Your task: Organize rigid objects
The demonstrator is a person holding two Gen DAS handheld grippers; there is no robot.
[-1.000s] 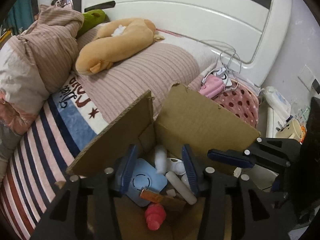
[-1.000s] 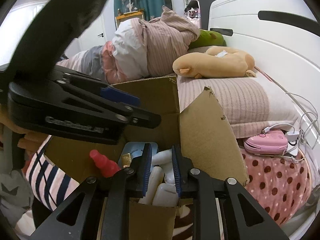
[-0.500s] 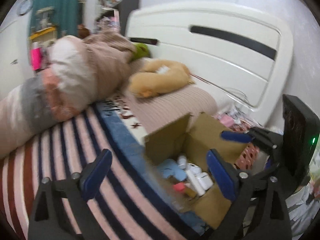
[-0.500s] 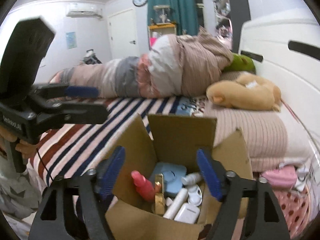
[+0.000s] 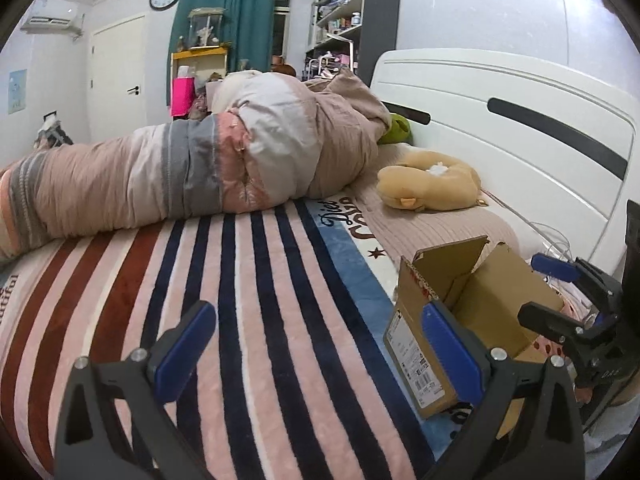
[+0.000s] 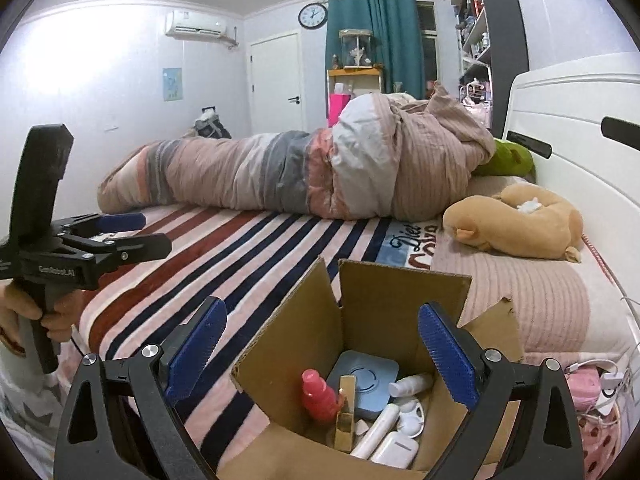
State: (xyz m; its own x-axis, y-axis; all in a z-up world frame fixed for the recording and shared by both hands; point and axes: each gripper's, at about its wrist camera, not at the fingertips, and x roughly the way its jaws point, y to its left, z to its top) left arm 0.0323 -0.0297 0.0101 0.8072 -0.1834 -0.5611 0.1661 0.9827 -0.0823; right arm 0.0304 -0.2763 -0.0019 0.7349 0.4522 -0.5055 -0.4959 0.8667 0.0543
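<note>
An open cardboard box (image 6: 400, 292) sits at the near edge of the bed. It holds a red bottle (image 6: 318, 394), a pale blue square case (image 6: 364, 378), a gold tube (image 6: 346, 412) and white bottles (image 6: 380, 424). My right gripper (image 6: 322, 340) hovers just above and in front of the box, its jaws opening with nothing between them. My left gripper (image 5: 316, 344) is over the striped blanket, left of the box (image 5: 480, 308). Its jaws are opening too and hold nothing. From the right wrist view the left gripper (image 6: 148, 234) is far left, held by a hand (image 6: 24, 308).
A rolled duvet (image 6: 320, 172) lies across the bed behind the striped blanket (image 5: 260, 280). A tan plush toy (image 6: 520, 224) and a green one (image 6: 508, 158) rest by the white headboard (image 5: 520, 120). A pink device with cables (image 6: 584, 384) lies right of the box.
Both grippers have pulled back out of the box and their jaws have spread wide. The left one swung left over the blanket; the right one rose a little.
</note>
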